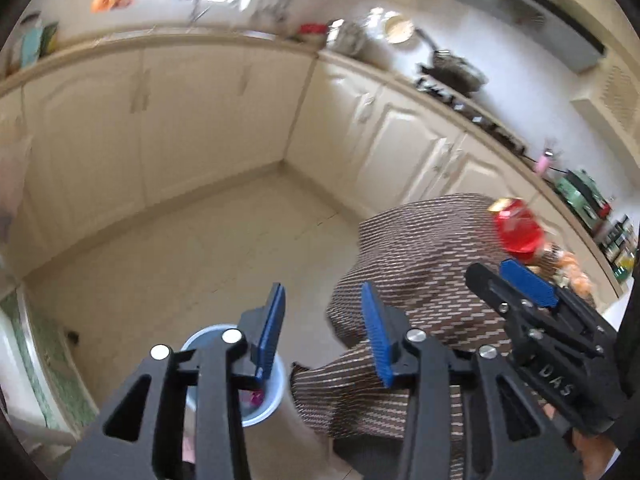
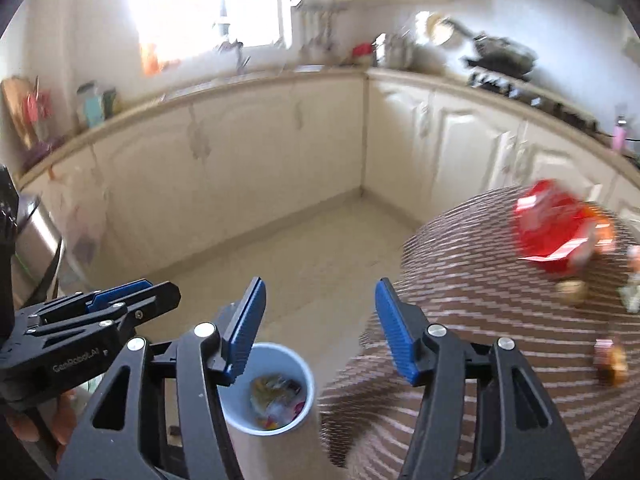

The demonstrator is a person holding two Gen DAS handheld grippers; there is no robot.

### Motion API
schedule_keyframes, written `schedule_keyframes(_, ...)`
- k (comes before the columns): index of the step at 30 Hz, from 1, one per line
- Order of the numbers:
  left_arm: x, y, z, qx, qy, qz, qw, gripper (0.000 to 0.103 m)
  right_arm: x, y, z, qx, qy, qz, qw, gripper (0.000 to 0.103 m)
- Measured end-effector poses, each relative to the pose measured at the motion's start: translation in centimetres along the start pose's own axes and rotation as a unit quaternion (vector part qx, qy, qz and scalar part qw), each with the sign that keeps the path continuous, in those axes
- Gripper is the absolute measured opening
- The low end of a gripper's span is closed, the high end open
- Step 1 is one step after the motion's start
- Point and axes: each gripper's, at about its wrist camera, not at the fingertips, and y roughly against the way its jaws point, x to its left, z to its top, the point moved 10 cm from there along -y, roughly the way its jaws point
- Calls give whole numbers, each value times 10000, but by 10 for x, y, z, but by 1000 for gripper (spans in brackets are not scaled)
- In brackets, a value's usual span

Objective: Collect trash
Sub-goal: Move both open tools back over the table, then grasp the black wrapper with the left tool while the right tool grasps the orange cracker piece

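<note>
A pale blue bin [image 2: 276,390] stands on the floor below both grippers, with several colourful wrappers inside; in the left wrist view the bin [image 1: 264,404] is partly hidden behind a finger. My left gripper [image 1: 324,328] is open with nothing between its blue pads. My right gripper [image 2: 318,326] is open and holds nothing too. A red wrapper [image 2: 554,228] lies on the table with the brown patterned cloth [image 2: 480,320], beside small orange scraps [image 2: 610,360]. The right gripper [image 1: 520,280] also shows at the right of the left wrist view, near the red wrapper [image 1: 518,232].
Cream cabinets [image 2: 260,160] run along two walls under a counter with a sink, jars and a stove with a pan [image 2: 504,58]. A steel bin [image 2: 38,240] stands at the left. Bare tiled floor [image 1: 200,248] lies between table and cabinets.
</note>
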Motion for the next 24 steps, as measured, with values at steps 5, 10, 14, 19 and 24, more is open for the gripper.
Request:
schedule_keyframes(5,-88,7,-6,72,-462,-658,9967,40,-66,53,-5,-232,-217,-432,9986,56)
schedule_keyframes(10,-175,2,-31,334,-1047,-1088,9880,41,-139,94,-30,-201,-437,-949,9943,60)
schedule_keyframes(14,-226,-4,-50,503,-1304,-1293,9817,41,-183,98,-56,150,-627,-1218,9905,60)
schedule_keyframes(19,-260,-20,-66,776,-1392,-1464,9763,41,-205,81,-79,585,-760,-1106,9892,60)
schedule_keyframes(24,-267,-33,-72,897,-1457,-1372,9757,41,-206,60,-81,898,-708,-789,9903,60)
